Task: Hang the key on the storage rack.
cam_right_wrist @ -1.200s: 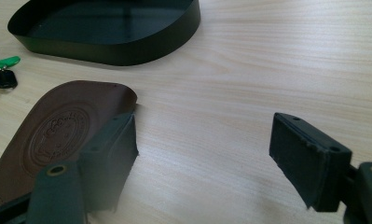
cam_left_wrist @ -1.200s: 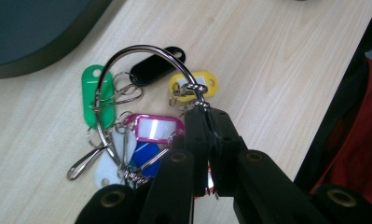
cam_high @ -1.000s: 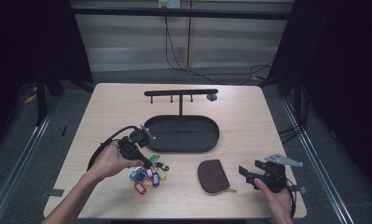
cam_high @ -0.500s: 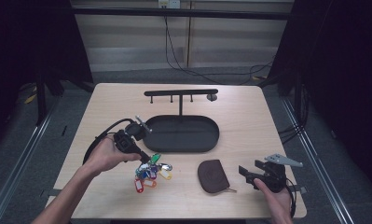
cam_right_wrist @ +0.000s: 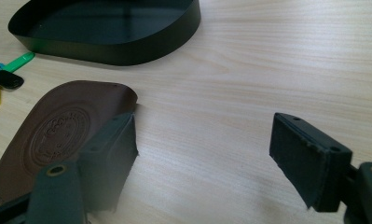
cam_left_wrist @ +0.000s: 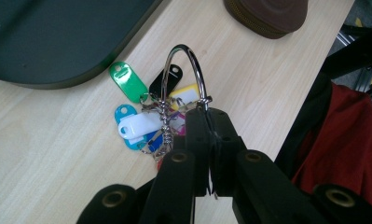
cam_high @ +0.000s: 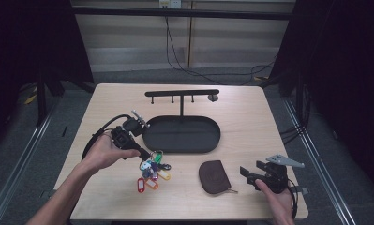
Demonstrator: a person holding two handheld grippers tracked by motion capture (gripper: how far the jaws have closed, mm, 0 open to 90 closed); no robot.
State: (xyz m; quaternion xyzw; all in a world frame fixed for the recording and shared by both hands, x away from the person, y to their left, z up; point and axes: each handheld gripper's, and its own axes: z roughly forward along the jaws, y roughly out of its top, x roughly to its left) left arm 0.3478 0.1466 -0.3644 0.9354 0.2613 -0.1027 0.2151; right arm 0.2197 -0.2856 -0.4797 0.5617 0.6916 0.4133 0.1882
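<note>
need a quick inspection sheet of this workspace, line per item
surface: light wood table, bare at the far corners.
job's things: key bunch with coloured tags, its big metal ring pinched at one side; tags trail on the wood beside the dark oval tray.
clutter: brown zip pouch flat near the front edge; black hook rack standing behind the tray.
grippers: left tongs shut on the ring; right tongs open over bare wood, one jaw beside the pouch.
cables: black cable loops from the left tongs; more hang on the back wall.
surroundings: dark curtains at both sides, grey floor.
</note>
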